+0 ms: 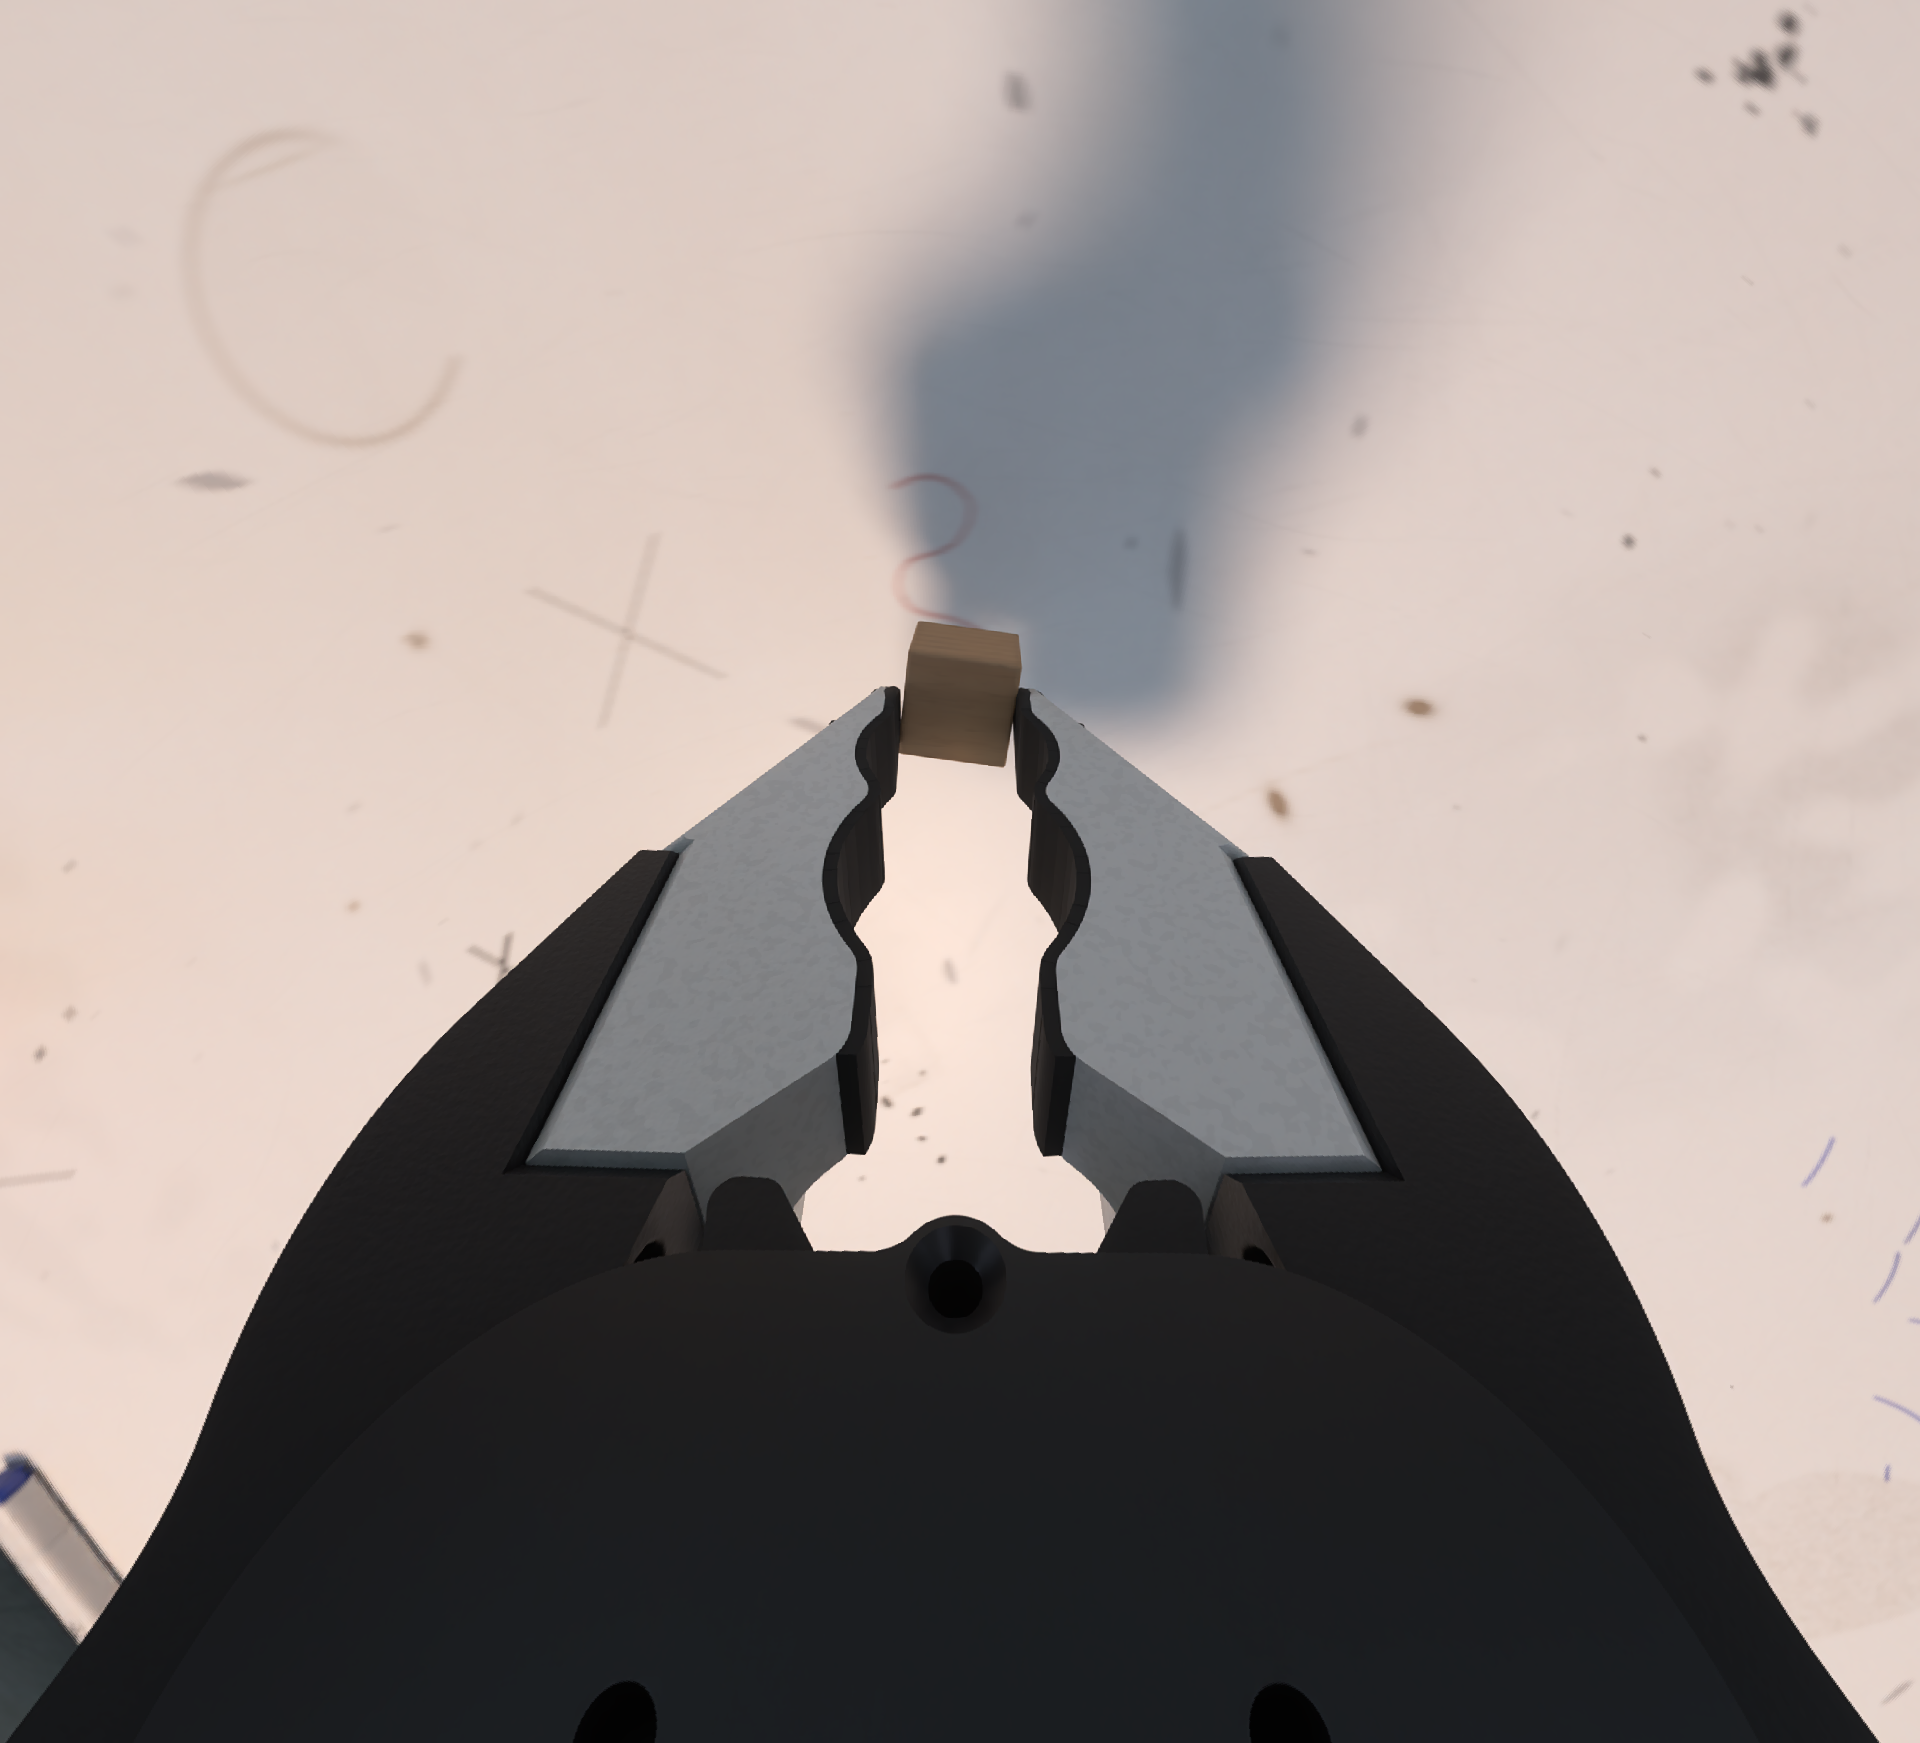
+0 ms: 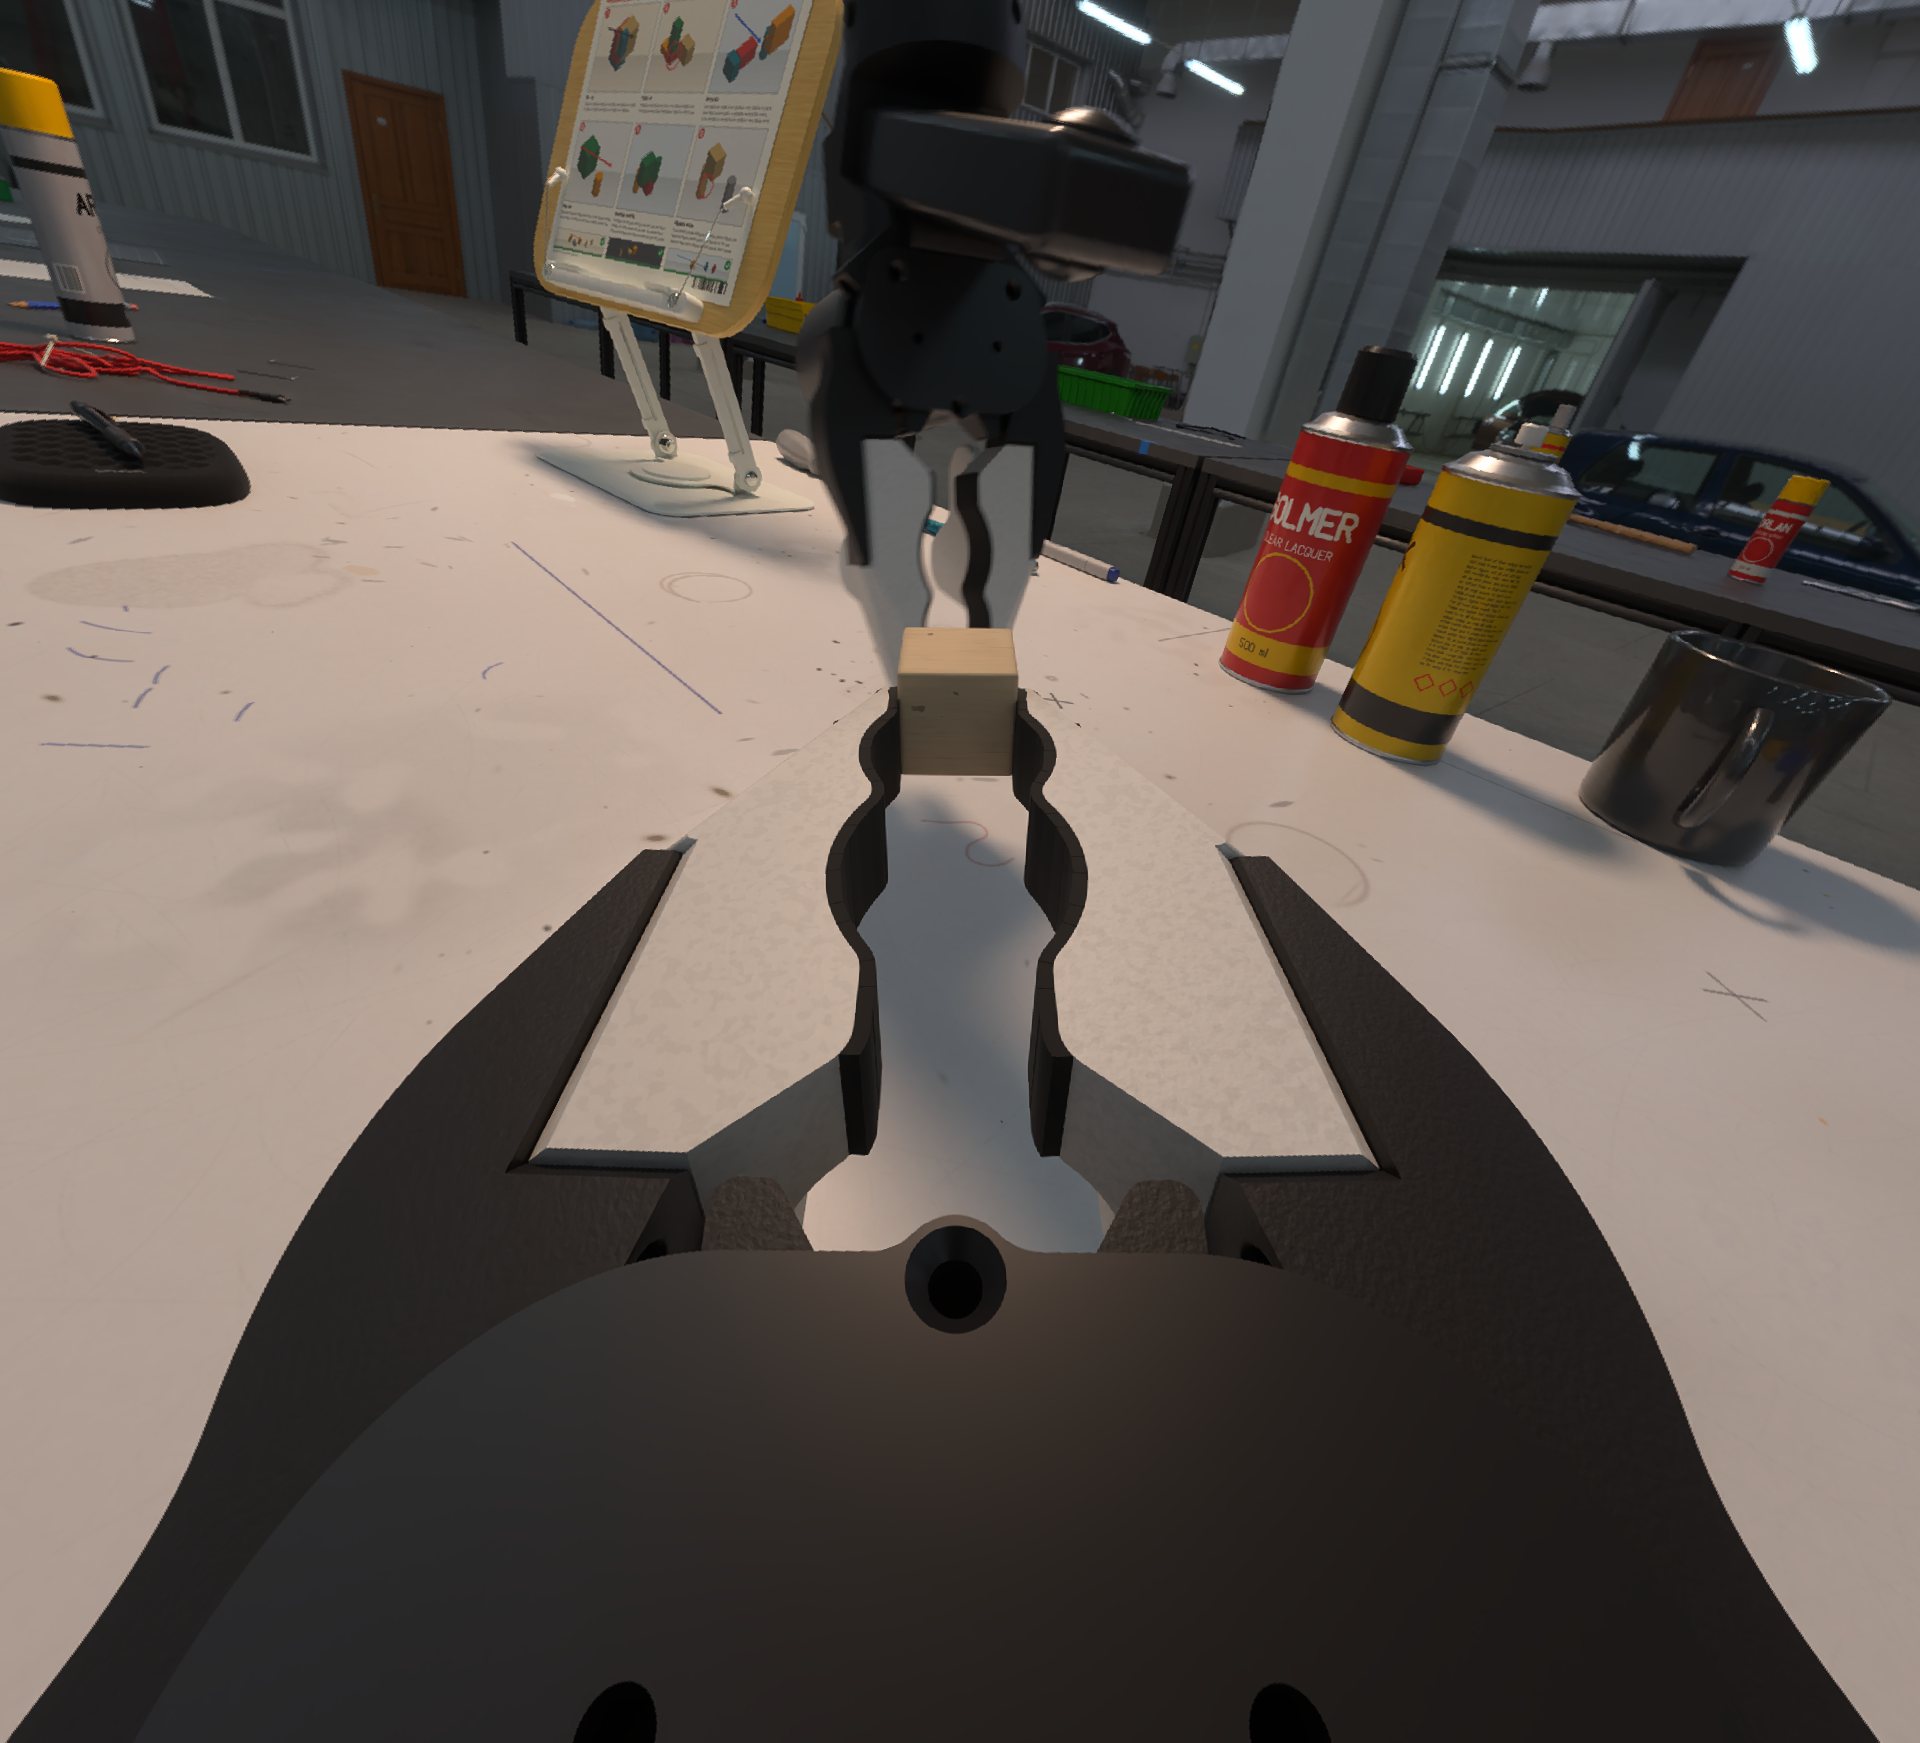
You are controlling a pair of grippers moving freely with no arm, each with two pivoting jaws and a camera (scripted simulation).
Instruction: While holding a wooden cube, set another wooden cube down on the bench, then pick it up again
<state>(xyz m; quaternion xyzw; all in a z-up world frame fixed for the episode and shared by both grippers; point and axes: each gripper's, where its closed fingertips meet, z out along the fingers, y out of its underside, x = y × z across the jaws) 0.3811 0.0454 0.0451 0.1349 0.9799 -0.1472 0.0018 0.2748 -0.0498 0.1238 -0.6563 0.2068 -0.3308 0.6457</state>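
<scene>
Two wooden cubes are in play, one in each tool. Through the left wrist view I look almost straight down: my left tool [image 1: 957, 725] is clenched on a small wooden cube [image 1: 960, 694], pinched at the very fingertips, above the pale, scuffed table [image 1: 416, 758]. A soft grey shadow [image 1: 1091, 446] stretches away from the cube toward the far side, and I can make out pencil crosses, a faint ring mark and dark specks scattered on the surface. At the near left corner a marker pen [image 1: 42, 1548] just shows. Through the right wrist view, my right tool [image 2: 956, 737] is grasping a second wooden cube [image 2: 956, 702], again right at the tips, held low over the table [image 2: 364, 862]; I cannot tell whether this cube touches the surface. Just beyond it the left tool [image 2: 961, 592] hangs pointing downward, but its fingertips are hidden behind the second cube. Farther back on the left stands an instruction board [image 2: 686, 135] on a white stand, and a black mat [image 2: 114, 457] lies at the far left. On the right I see a red spray can [image 2: 1320, 540] and a yellow spray can [image 2: 1455, 602] close together, with a dark mug [image 2: 1725, 748] nearer and farther right.
</scene>
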